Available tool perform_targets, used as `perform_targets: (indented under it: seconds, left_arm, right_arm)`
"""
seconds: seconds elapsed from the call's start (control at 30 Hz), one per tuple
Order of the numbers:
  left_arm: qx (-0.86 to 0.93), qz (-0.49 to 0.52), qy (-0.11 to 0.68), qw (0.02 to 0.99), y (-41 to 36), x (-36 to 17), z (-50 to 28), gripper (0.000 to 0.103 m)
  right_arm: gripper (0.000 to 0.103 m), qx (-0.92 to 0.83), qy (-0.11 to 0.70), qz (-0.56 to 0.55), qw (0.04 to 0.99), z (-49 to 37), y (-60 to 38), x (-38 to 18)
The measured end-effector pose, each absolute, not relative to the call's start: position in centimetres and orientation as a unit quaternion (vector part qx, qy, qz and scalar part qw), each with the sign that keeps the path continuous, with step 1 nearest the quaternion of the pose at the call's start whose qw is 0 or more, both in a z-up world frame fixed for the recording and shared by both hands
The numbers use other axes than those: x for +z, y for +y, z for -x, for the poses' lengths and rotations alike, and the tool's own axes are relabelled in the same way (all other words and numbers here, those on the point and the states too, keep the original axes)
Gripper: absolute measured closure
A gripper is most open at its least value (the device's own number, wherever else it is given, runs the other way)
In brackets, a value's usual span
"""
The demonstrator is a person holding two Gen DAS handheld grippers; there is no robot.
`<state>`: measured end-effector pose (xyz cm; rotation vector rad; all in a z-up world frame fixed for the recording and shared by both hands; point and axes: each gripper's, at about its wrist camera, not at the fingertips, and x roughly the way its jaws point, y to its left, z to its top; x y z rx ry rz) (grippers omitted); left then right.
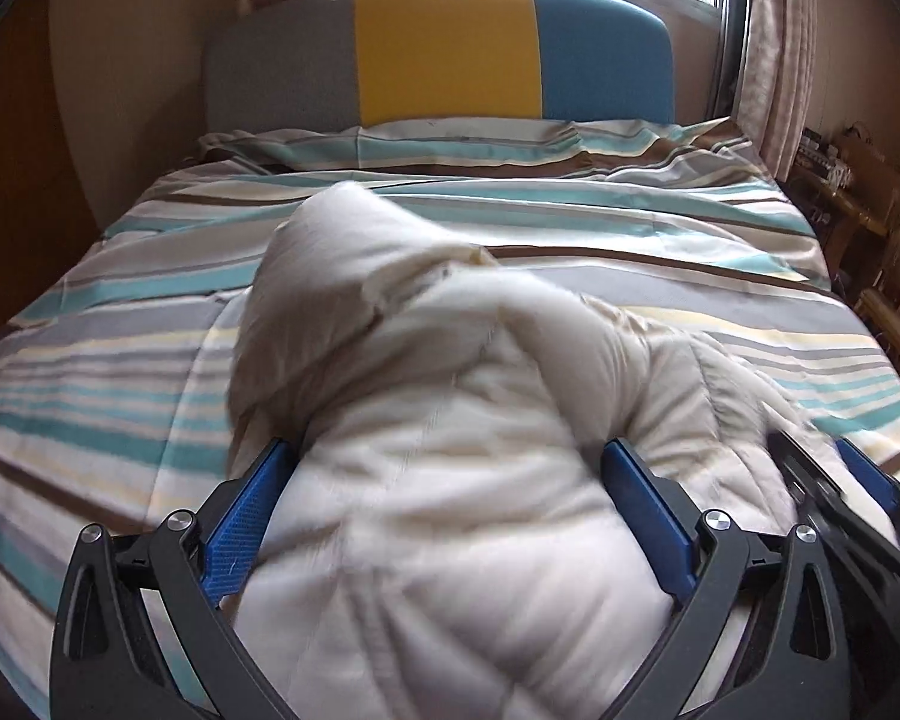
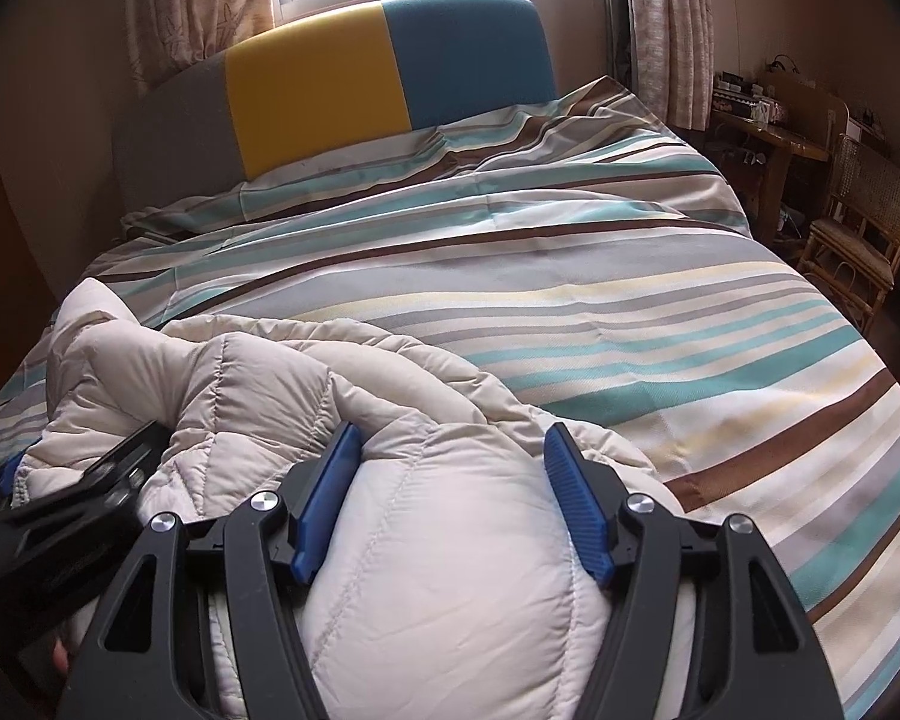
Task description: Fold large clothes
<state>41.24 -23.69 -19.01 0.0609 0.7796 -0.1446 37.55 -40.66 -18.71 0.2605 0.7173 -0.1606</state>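
A cream quilted puffer jacket lies bunched on the striped bed cover, its hood end pointing toward the headboard. My left gripper has its blue fingers spread wide around a thick bulge of the jacket. My right gripper likewise straddles a fat fold of the jacket with wide-set blue fingers. Each gripper shows at the edge of the other's view: the right one in the left wrist view, the left one in the right wrist view.
The grey, yellow and blue headboard stands under a bright window. Curtains hang on both sides. A wooden desk and a rattan chair stand to the right of the bed. The striped bed cover stretches ahead.
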Motion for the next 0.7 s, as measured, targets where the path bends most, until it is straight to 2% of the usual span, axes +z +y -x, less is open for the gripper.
perform_targets:
  seconds: [0.13,0.33,0.47,0.7]
  left_arm:
    - [-0.091,0.002,0.377,0.922,-22.3,-18.1,-37.3,0.003]
    - [-0.114,-0.034,0.319,0.94,-21.5,-18.3,-33.2,0.003]
    - [-0.14,-0.012,0.283,0.949,-21.0,-19.7,-33.2,0.003]
    - [-0.143,-0.014,0.301,0.943,-21.6,-20.3,-35.1,0.003]
  right_arm:
    - [0.037,-0.073,0.338,-0.131,0.929,-36.9,-40.8,-18.4]
    - [0.032,-0.062,0.316,-0.104,0.941,-33.0,-39.4,-16.8]
    - [0.031,-0.065,0.293,-0.112,0.947,-31.8,-39.7,-17.2]
    - [0.03,-0.08,0.304,-0.11,0.943,-33.5,-39.7,-18.0]
